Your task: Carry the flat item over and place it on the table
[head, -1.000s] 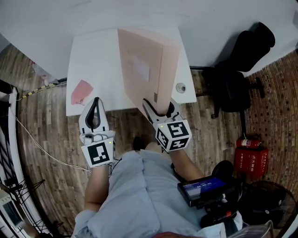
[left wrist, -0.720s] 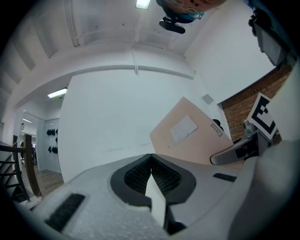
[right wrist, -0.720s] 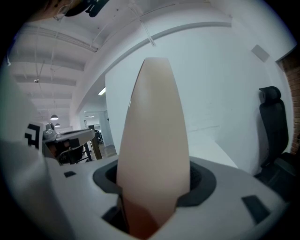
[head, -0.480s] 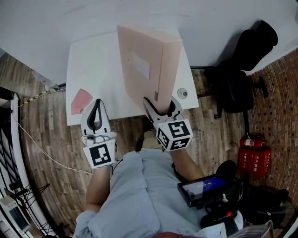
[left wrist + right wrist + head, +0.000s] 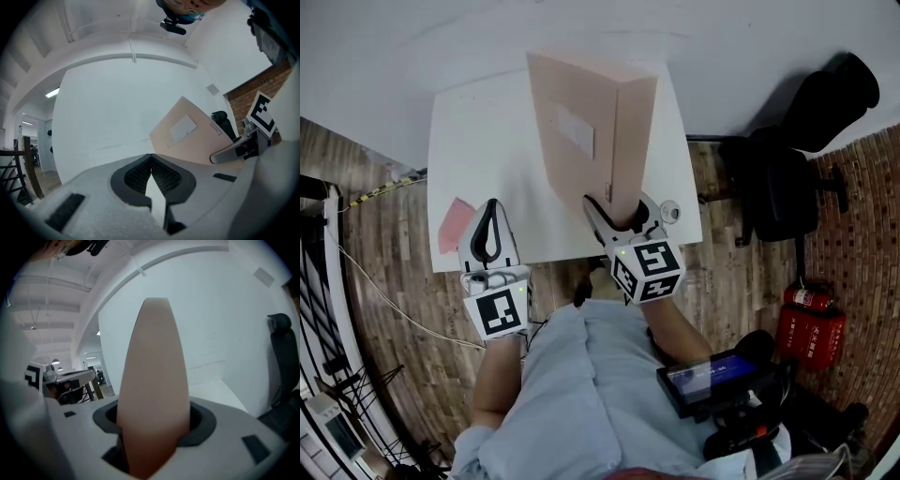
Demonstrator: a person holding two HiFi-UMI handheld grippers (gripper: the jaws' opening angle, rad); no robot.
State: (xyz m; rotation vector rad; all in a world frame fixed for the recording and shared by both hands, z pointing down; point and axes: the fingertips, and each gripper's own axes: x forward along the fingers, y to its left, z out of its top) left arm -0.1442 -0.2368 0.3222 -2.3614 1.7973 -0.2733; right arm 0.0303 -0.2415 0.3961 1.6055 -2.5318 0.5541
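Note:
A flat pink box [image 5: 586, 131] with a white label stands upright on edge above the white table [image 5: 478, 122]. My right gripper [image 5: 619, 216] is shut on its lower edge, and in the right gripper view the pink box [image 5: 153, 380] fills the gap between the jaws. The left gripper [image 5: 487, 228] hangs over the table's near edge with its jaws together and nothing in them. From the left gripper view the box [image 5: 194, 136] shows at the right, with the right gripper [image 5: 232, 151] under it.
A pink sheet [image 5: 455, 223] lies at the table's near left corner, partly over the edge. A small round object [image 5: 670, 212] sits near the table's near right corner. A black office chair [image 5: 783, 178] and a red fire extinguisher [image 5: 811, 319] stand to the right on the wooden floor.
The table has drawn closer under both grippers. The box in the right gripper now stands further over the tabletop. The left gripper has come level with the table's near edge.

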